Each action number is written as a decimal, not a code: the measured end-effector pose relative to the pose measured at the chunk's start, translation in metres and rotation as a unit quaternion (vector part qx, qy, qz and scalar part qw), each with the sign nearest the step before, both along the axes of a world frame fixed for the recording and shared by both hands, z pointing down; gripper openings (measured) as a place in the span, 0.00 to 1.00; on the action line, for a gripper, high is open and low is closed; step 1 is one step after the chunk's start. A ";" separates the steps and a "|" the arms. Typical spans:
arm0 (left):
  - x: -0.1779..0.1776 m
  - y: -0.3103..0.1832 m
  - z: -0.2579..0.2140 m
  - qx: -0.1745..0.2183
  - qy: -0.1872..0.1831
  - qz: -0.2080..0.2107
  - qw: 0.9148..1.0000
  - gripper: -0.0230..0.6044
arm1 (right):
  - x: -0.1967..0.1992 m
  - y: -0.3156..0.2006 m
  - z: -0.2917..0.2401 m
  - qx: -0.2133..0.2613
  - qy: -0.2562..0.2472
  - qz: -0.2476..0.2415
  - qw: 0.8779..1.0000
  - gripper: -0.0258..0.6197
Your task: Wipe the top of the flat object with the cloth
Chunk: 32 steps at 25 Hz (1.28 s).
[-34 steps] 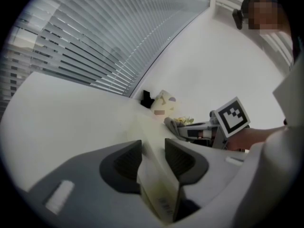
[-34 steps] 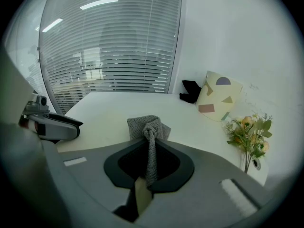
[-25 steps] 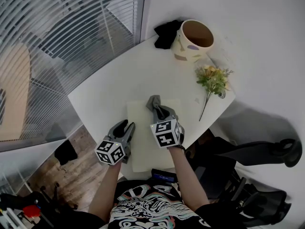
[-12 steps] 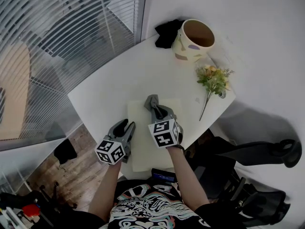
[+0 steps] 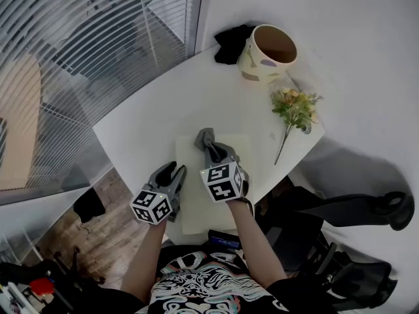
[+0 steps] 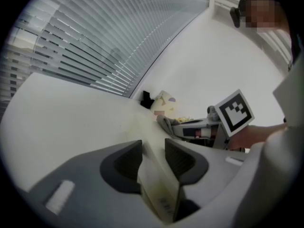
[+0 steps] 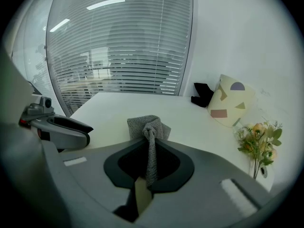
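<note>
My left gripper (image 5: pixel 171 171) has its fingers clamped on the near-left edge of the board (image 5: pixel 196 211). My left gripper view shows the thin cream edge pinched between them, and I take that grip to be there so the board won't skate about while it is rubbed. My right gripper (image 5: pixel 213 153) has its fingers closed on the cloth (image 5: pixel 205 138). A narrow grey fold is caught between them, and the loose bunch spills out ahead onto the board's far end, near its left corner. Holding it that way leaves a soft pad in front to drag over the top, and I judge the wipe is under way at that far end, with the rest of the face left to cover. The board lies flat at the near edge of the white bench (image 5: pixel 157 120), right in front of me. The pot (image 5: pixel 267 54) with the coloured patches, the black bundle (image 5: pixel 229 43) beside it and the flowers (image 5: pixel 293 108) sit well apart from the board, out of the cloth's path. The bench is smooth and bare around the board, so the board would slide easily if left unheld. Blinds (image 5: pixel 78 57) cover glass on my left, a plain white wall runs behind the bench, and a dark chair (image 5: pixel 353 208) stands to my right.
</note>
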<state>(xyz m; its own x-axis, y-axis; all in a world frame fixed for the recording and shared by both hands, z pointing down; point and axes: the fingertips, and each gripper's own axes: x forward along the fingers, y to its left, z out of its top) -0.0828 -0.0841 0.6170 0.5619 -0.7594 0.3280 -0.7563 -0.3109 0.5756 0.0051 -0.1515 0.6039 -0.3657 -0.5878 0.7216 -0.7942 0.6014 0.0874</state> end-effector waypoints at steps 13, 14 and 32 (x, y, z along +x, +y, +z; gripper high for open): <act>0.000 0.000 0.000 0.001 0.000 0.000 1.000 0.32 | -0.012 0.001 0.000 0.000 -0.001 -0.013 1.000 0.07; 0.000 0.000 0.000 0.001 0.000 0.000 1.000 0.32 | -0.013 0.001 0.000 0.001 -0.001 -0.014 1.000 0.07; 0.000 -0.001 0.001 0.001 0.001 -0.002 1.000 0.32 | -0.039 0.004 0.001 0.003 -0.007 -0.050 0.999 0.07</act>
<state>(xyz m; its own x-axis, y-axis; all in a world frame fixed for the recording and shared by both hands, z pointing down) -0.0831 -0.0851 0.6183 0.5599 -0.7616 0.3263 -0.7567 -0.3094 0.5760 -0.0334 -0.1470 0.6051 -0.4331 -0.5519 0.7126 -0.7319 0.6768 0.0794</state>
